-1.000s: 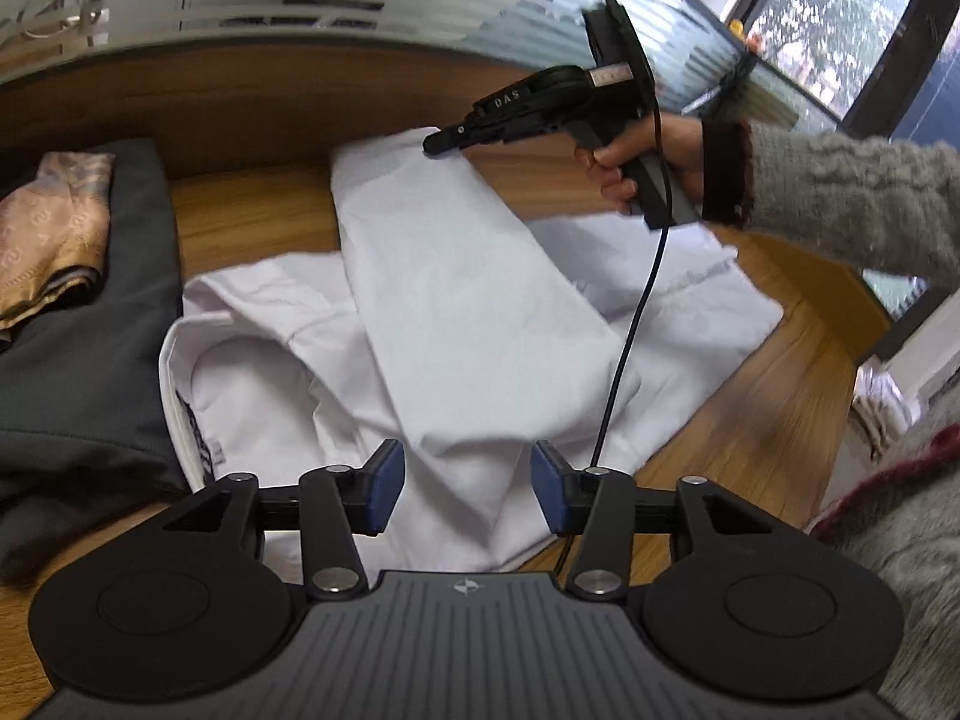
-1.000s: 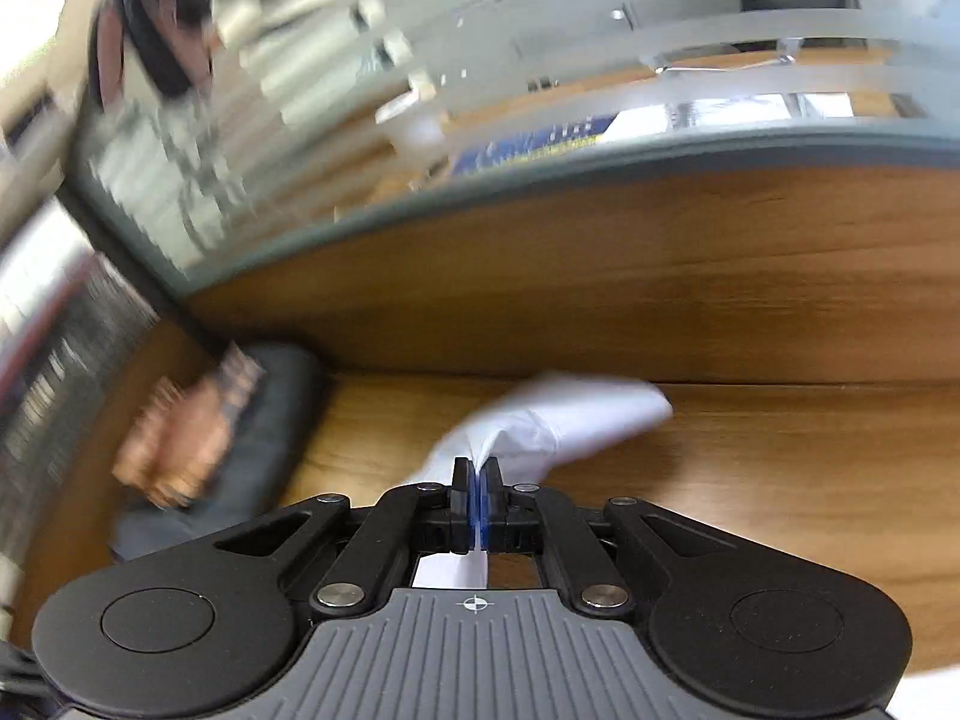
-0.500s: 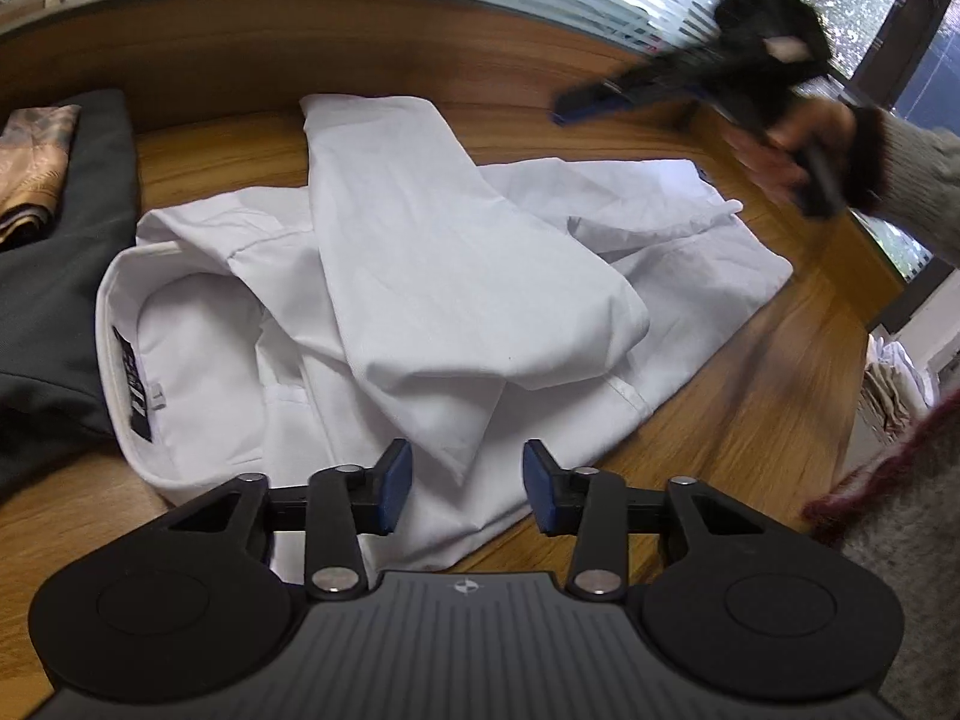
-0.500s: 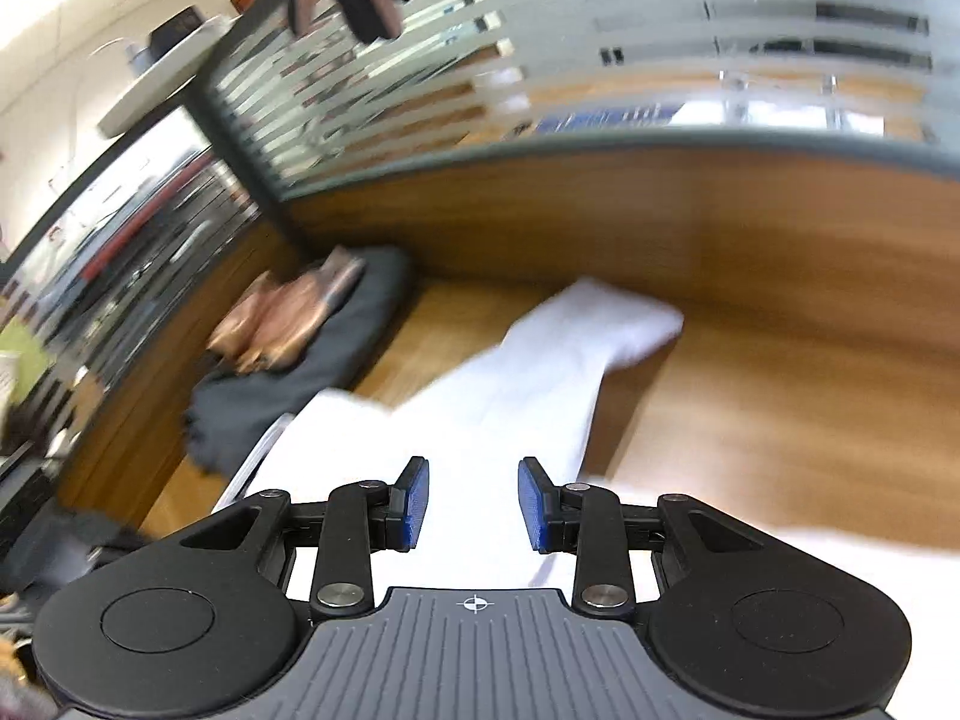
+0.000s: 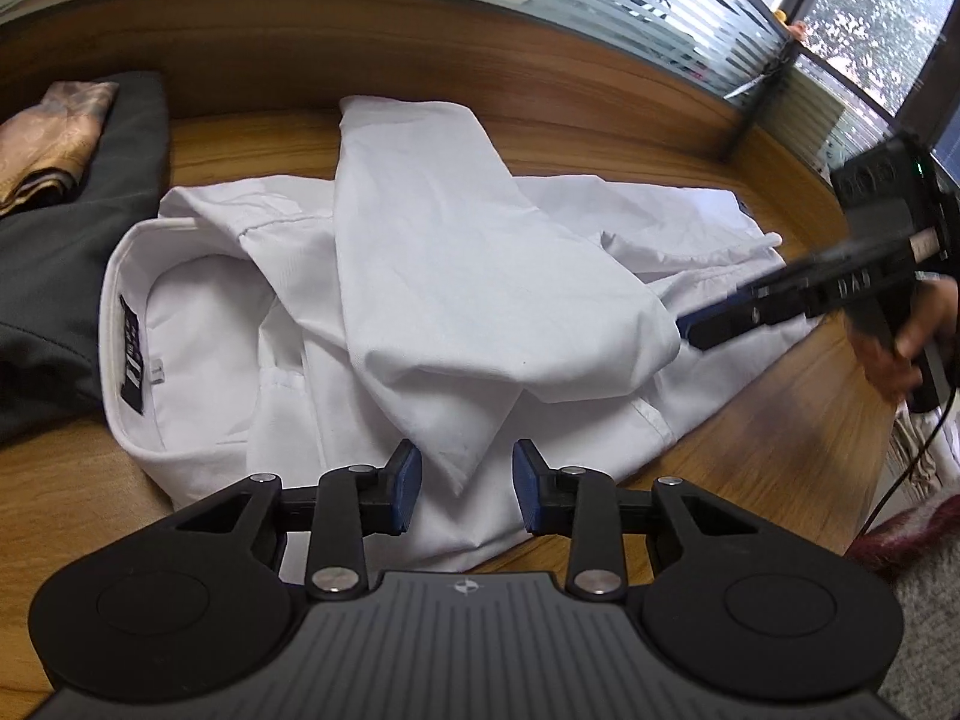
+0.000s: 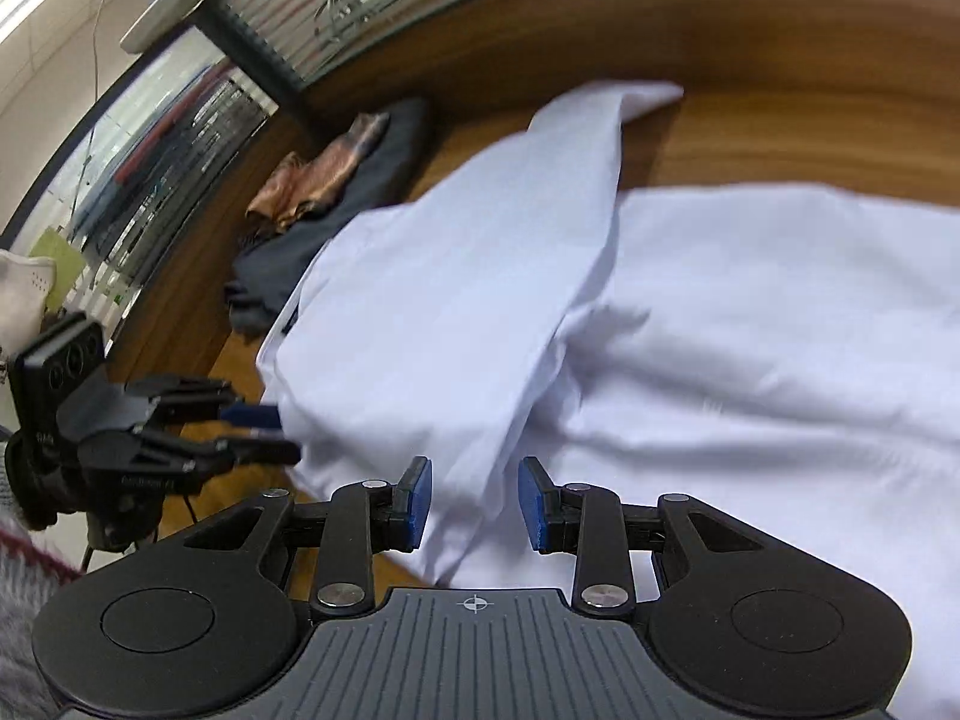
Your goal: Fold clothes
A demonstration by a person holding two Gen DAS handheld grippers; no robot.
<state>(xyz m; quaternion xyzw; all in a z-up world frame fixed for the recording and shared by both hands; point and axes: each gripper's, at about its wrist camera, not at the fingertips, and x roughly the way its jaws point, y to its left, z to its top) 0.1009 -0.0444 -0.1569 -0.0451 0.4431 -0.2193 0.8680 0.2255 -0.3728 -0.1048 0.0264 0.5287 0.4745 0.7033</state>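
The white dress shirt sprawls across the wooden worktop at frame centre, one sleeve laid diagonally over its body, probably to narrow it. The left tongs are closing, unclamped, over the sleeve's lower tip. The right tongs stand released above the cloth.

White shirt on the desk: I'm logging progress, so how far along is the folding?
Done: one sleeve lies folded across the white shirt. In hand: nothing; the left hand-held gripper is closing above the near hem, unpinched, and the right hand-held gripper is open. Left: body folds; the collar still lies spread.
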